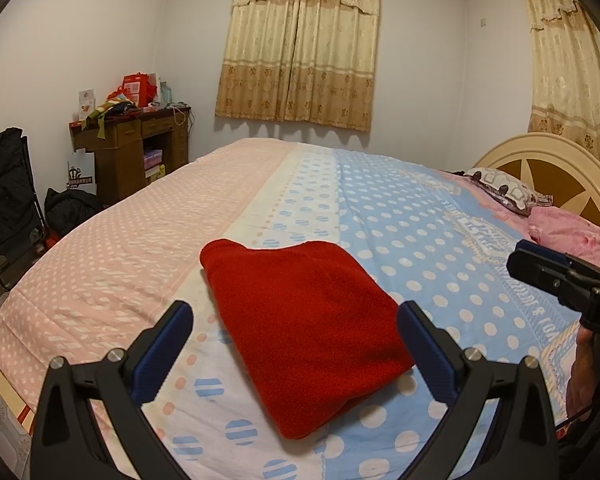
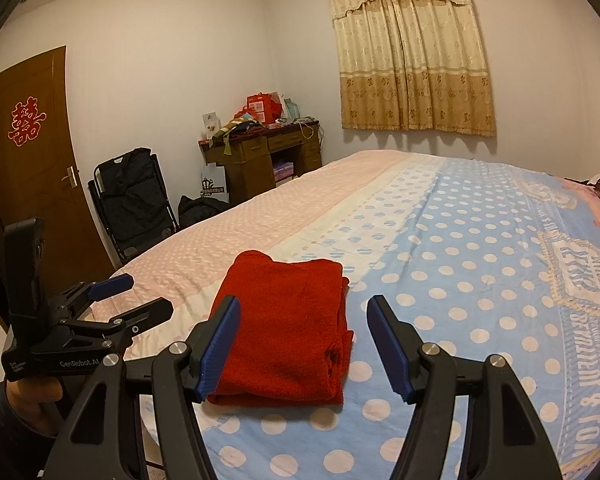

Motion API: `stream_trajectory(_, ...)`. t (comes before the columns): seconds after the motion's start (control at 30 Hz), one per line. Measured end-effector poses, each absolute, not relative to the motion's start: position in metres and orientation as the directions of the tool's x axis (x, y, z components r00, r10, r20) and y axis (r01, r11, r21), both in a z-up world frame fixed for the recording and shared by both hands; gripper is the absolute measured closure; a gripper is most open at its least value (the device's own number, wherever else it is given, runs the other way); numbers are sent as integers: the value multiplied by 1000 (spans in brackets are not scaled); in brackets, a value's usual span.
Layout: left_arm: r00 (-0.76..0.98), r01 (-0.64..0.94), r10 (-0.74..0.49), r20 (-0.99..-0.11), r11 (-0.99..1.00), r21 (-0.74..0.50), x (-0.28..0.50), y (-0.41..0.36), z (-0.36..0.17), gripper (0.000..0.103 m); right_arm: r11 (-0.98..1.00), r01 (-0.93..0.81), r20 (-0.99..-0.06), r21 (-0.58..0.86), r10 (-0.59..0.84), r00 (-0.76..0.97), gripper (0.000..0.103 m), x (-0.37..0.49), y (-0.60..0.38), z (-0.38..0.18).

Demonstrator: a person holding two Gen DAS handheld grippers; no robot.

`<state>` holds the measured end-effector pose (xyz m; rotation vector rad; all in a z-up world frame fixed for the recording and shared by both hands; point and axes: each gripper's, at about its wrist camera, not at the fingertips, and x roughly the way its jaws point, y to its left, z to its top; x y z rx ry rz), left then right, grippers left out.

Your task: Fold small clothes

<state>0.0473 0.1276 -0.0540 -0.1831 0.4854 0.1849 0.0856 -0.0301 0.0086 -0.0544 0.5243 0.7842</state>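
Observation:
A red fleece garment (image 1: 304,328) lies folded into a compact rectangle on the bed's polka-dot quilt (image 1: 420,232). It also shows in the right wrist view (image 2: 288,332). My left gripper (image 1: 296,320) is open and empty, held just above the garment's near end, one finger on each side. It shows from the side in the right wrist view (image 2: 140,296). My right gripper (image 2: 300,320) is open and empty, held just short of the garment's near right corner. Its fingers (image 1: 540,268) enter the left wrist view at the right edge.
The quilt (image 2: 460,240) covers a large bed with a cream headboard (image 1: 548,168), a patterned pillow (image 1: 504,192) and pink bedding (image 1: 572,236). A cluttered brown desk (image 1: 140,140), a black folding chair (image 2: 132,200) and a brown door (image 2: 32,160) stand beyond the bed's left side.

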Motion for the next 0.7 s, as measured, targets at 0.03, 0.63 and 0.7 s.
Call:
stream_trajectory(0.03,868,-218,131,-479,967,-132,47,128,-54,0,715,-684,-466,142,658,591,36,86,-31,9)
stream_trajectory(0.63,861,-220,137,-491,969,-116,49,129,-60,0,720,-682,-447,127,656,608,36,83,-33,13)
stream_trajectory(0.7,855,-219,134,-502,969,-114,50,130,-60,0,720,-682,-447,127,656,609,36,83,-33,13)
